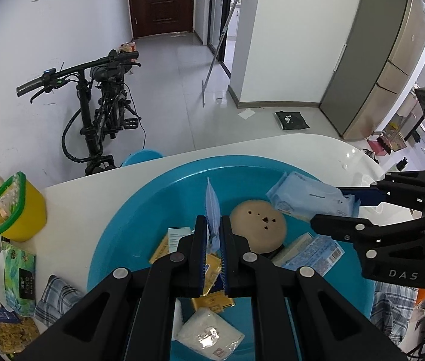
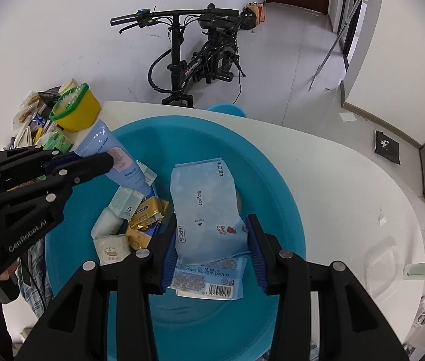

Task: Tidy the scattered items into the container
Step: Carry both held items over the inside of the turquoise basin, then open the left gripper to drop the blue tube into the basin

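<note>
Here, both tongs angle steeply down over the blue basin [image 2: 272, 162], which sits on the white tabletop [image 2: 347, 186].

The left tongs [image 1: 212, 231] are clenched on a pale blue tube [image 1: 212, 207]; from their own camera the tube shows edge-on, rising upright from between the blue pads above the basin's inside. In the right wrist view the same tube [image 2: 113, 156] slants over the basin's left rim, its flat end pinched in the left tongs [image 2: 92, 162], its cap end toward the basin's middle.

The right tongs [image 2: 212, 234] grip a light blue pack of wet wipes [image 2: 203, 207] by its sides, the pack standing between the pads over the basin. Just below it lies a second packet with a barcode [image 2: 212, 279].

In the basin lie gold foil packets [image 2: 149, 213], a small teal-and-white box [image 2: 125, 203], a white sachet [image 2: 111, 248] and, in the left wrist view, a tan round disc with holes [image 1: 257, 225].

Beyond the basin's left rim a yellow tub with a green rim [image 2: 77, 111] stands on the tabletop. Farther off, a black bicycle [image 2: 200, 57] leans by the wall.
</note>
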Demonstrator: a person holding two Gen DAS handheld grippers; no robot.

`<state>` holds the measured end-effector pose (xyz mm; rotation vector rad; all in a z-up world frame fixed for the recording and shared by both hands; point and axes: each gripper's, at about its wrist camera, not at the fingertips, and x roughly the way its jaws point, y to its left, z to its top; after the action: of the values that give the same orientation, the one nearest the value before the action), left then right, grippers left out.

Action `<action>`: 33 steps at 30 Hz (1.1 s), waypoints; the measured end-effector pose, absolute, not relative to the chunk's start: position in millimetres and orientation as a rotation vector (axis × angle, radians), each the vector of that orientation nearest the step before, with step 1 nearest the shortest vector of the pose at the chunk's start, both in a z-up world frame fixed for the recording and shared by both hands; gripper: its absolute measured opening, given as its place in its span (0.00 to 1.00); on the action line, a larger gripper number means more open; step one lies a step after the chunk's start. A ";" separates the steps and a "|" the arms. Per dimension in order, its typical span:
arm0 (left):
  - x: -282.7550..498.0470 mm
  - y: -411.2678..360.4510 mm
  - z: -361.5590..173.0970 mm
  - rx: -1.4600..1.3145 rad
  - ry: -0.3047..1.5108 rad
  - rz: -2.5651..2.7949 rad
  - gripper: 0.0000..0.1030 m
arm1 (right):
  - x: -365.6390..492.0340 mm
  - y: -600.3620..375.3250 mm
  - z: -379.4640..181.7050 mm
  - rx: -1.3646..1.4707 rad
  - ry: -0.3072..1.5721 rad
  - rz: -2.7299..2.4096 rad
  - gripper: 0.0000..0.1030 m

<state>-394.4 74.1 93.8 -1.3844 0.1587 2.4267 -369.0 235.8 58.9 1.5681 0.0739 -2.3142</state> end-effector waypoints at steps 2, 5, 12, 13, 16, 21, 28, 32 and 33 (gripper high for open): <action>-395.7 77.0 90.3 -1.387 0.153 2.418 0.09 | -370.4 234.9 57.8 1.570 0.068 -2.317 0.40; -401.1 81.5 81.4 -1.389 0.148 2.424 0.09 | -372.5 230.9 52.5 1.570 0.066 -2.314 0.40; -416.2 86.6 56.2 -1.436 0.126 2.406 0.09 | -375.5 233.3 35.1 1.611 0.041 -2.267 0.40; -417.4 87.4 53.5 -1.440 0.126 2.402 0.09 | -375.8 234.6 34.4 1.609 0.025 -2.261 0.40; -419.9 89.1 45.4 -1.461 0.128 2.388 0.09 | -377.5 236.4 32.0 1.607 0.028 -2.272 0.40; -423.3 88.1 34.4 -1.483 0.126 2.373 0.09 | -380.6 241.2 30.5 1.610 0.008 -2.275 0.40; -424.4 91.5 21.3 -1.507 0.133 2.360 0.09 | -380.8 243.0 29.9 1.606 -0.011 -2.267 0.40; -423.5 93.3 15.4 -1.517 0.137 2.354 0.09 | -381.8 245.9 30.0 1.609 -0.010 -2.277 0.40; -422.8 93.5 15.4 -1.514 0.137 2.356 0.09 | -382.3 247.0 29.6 1.611 -0.012 -2.279 0.40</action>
<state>-422.8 93.5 15.4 -1.5137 0.1366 2.3557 -382.3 247.0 29.6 1.6111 -0.0119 -2.2793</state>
